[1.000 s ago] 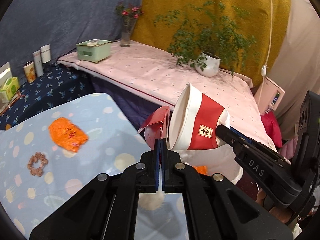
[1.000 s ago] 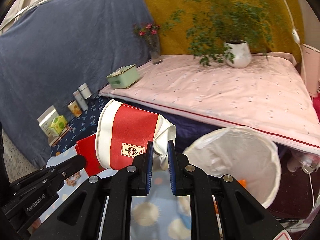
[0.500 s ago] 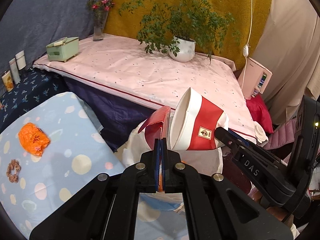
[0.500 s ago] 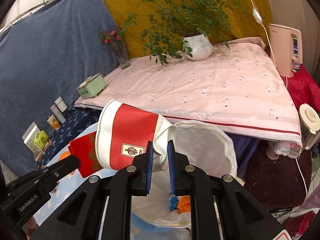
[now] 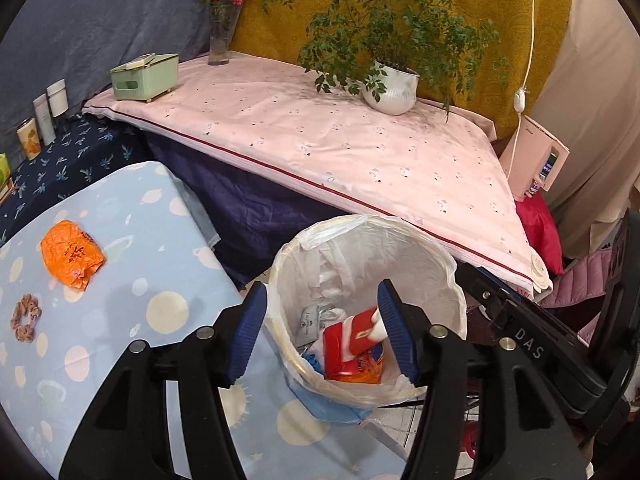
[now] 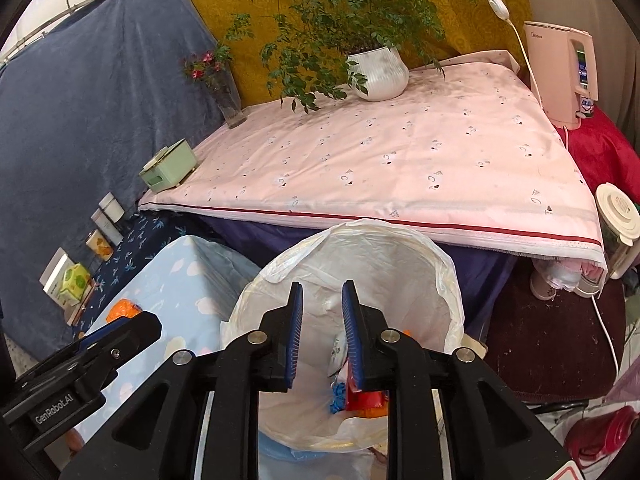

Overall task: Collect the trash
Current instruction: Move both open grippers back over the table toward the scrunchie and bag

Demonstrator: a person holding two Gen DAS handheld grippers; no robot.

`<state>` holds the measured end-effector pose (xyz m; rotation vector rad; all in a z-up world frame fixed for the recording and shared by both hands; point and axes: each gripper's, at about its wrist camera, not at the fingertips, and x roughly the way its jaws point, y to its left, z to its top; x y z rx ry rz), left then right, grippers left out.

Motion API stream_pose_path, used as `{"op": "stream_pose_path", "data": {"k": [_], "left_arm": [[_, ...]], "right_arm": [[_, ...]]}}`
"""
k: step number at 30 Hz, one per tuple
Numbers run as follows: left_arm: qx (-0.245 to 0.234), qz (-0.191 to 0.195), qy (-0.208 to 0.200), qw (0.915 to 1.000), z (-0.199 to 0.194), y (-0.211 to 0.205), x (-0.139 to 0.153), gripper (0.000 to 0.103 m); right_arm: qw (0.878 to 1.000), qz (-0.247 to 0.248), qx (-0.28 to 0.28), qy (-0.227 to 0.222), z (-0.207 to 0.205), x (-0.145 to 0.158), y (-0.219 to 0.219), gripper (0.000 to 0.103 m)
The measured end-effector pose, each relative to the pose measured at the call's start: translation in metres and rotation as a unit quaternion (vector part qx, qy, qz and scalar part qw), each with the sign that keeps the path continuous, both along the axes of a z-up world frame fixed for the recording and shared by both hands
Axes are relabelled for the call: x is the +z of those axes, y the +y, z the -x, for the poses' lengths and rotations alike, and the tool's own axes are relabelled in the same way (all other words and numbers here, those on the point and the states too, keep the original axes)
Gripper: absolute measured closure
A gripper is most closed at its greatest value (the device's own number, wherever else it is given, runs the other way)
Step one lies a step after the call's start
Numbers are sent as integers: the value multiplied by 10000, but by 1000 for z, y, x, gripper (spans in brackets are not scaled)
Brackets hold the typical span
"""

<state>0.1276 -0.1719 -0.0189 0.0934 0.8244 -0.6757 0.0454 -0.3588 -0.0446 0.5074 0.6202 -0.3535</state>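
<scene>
A trash bin lined with a white bag (image 5: 440, 264) (image 6: 436, 272) stands beside the light blue spotted table (image 5: 120, 344). The red and white paper cup (image 5: 352, 340) and a red wrapper lie inside it on other trash; a red edge of the cup shows in the right wrist view (image 6: 362, 398). My left gripper (image 5: 324, 330) is open and empty above the bin's near rim. My right gripper (image 6: 320, 330) is open and empty above the bin. An orange crumpled wrapper (image 5: 72, 254) (image 6: 125, 309) lies on the table to the left.
A brown hair scrunchie (image 5: 26, 317) lies on the table near the orange wrapper. Behind the bin is a pink-covered table (image 5: 340, 140) with a potted plant (image 5: 390, 88), a green box (image 5: 144, 76) and a vase (image 5: 219, 36). A pink appliance (image 6: 564, 76) stands at the right.
Both grippers opened and let go of the red and white cup and red wrapper, which dropped into the bin. The grippers now hover over the bin.
</scene>
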Motion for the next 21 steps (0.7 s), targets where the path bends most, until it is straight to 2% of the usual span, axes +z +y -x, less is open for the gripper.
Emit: {"op": "stream_pose_path", "data": {"k": [4, 14, 16, 21], "left_arm": [[95, -77, -4, 9999, -2, 8, 0, 43], [472, -1, 46, 9989, -12, 46, 0, 43], [551, 14, 35, 9985, -14, 54, 1, 43], [753, 57, 3, 9971, -18, 76, 3, 43]], "right_arm": [[10000, 64, 72, -25, -1, 5, 8, 77], [9986, 260, 453, -23, -17, 18, 43, 76], [9982, 296, 518, -17, -21, 19, 51, 72], [9967, 394, 706, 13, -31, 21, 72, 69]]}}
